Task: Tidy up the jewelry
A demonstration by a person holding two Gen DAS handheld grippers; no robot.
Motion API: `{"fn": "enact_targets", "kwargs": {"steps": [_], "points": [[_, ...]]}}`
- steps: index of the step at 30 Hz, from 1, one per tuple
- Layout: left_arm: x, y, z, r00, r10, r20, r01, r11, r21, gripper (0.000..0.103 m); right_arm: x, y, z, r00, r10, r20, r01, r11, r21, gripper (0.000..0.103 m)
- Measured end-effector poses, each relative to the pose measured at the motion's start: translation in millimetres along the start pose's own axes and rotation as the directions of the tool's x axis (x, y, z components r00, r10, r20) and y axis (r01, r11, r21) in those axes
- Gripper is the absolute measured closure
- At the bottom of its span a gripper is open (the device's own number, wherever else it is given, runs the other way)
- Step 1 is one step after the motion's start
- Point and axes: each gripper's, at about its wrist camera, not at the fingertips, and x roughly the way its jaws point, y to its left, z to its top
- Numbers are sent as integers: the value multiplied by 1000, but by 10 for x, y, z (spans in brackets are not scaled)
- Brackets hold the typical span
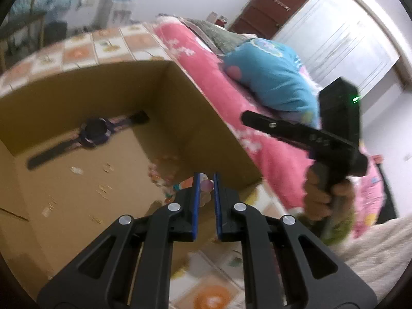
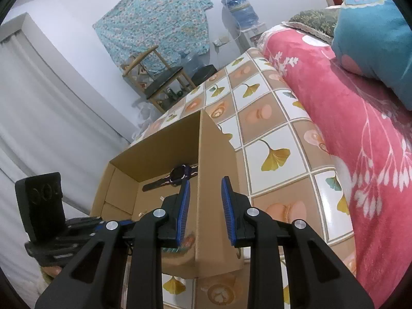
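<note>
My cardboard box (image 2: 164,159) sits open on the tiled tablecloth (image 2: 270,139), pink blanket (image 2: 360,118) at three o'clock. Inside, the watch (image 1: 94,131) lies against the far wall at twelve. My right gripper (image 2: 206,213) straddles the box's near wall, pads parted, not pressing. My left gripper (image 1: 206,190) pinches a small pinkish trinket (image 1: 206,186), blurred

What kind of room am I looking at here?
Most likely a bedroom in a home: a bed with a pink floral blanket and blue pillow, a wardrobe, and a water dispenser by the wall.
</note>
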Motion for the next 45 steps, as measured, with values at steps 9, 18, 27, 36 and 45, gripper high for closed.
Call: {"fn": "enact_targets", "kwargs": {"steps": [9, 18, 27, 36, 45], "points": [[166, 301, -121, 991, 29, -128, -46, 990, -133, 85, -6, -57, 9, 1000, -3, 5, 3, 1000, 9, 78], [-349, 315, -230, 992, 121, 30, -116, 982, -146, 74, -36, 64, 28, 1000, 2, 12, -1, 1000, -17, 78], [-1045, 122, -526, 904, 360, 229, -342, 932, -118, 37, -119, 492, -21, 999, 42, 24, -39, 991, -130, 49], [-1475, -68, -734, 733, 572, 368, -561, 814, -148, 11, -488, 1069, -307, 992, -65, 111, 97, 945, -311, 24], [-1787, -80, -939, 618, 679, 395, -633, 729, -262, 8, -869, 1388, -527, 929, -228, 291, 324, 882, -343, 7]]}}
